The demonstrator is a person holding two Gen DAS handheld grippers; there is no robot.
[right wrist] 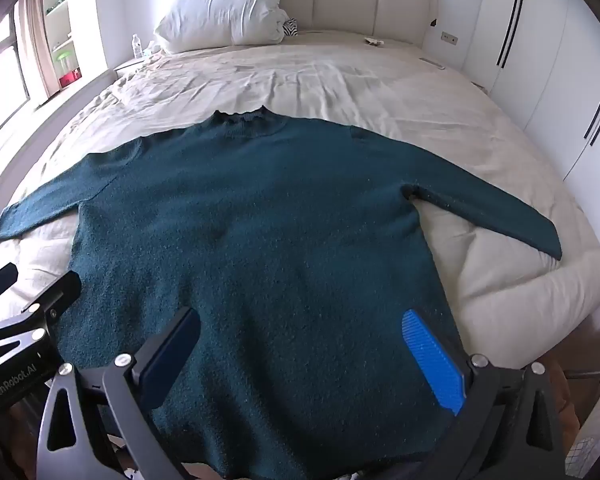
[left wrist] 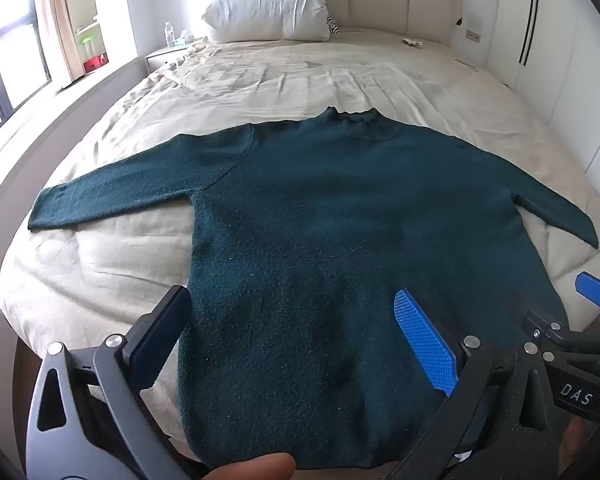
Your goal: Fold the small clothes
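- Dark teal sweater (left wrist: 340,240) lies flat on the bed (left wrist: 260,80), hem near, collar far, both sleeves spread out left and right.
- Left sleeve (left wrist: 112,192) angles out toward the left edge of the bed; right sleeve (right wrist: 492,216) angles out toward the right edge.
- Left gripper (left wrist: 296,344) released: jaws spread wide, hovering over the near-left part of the hem, nothing between the fingers. Left finger sits over the sweater's left side edge, blue-padded finger (left wrist: 424,344) over the body.
- Right gripper (right wrist: 304,356) also released: jaws wide apart over the near-right part of the hem, nothing clamped. Its blue pad (right wrist: 434,360) is close to the sweater's right side edge.
- Can't tell whether either gripper touches the fabric.
- The two grippers are side by side; each shows at the edge of the other's view.
- Fingertip (left wrist: 256,468) of the person visible at the bottom of the left wrist view.
- White pillow (right wrist: 224,12) against the padded headboard (right wrist: 348,0) at the far end.
- Water bottle (left wrist: 169,34) on the nightstand, far left; white wardrobe doors (right wrist: 540,60) on the right.
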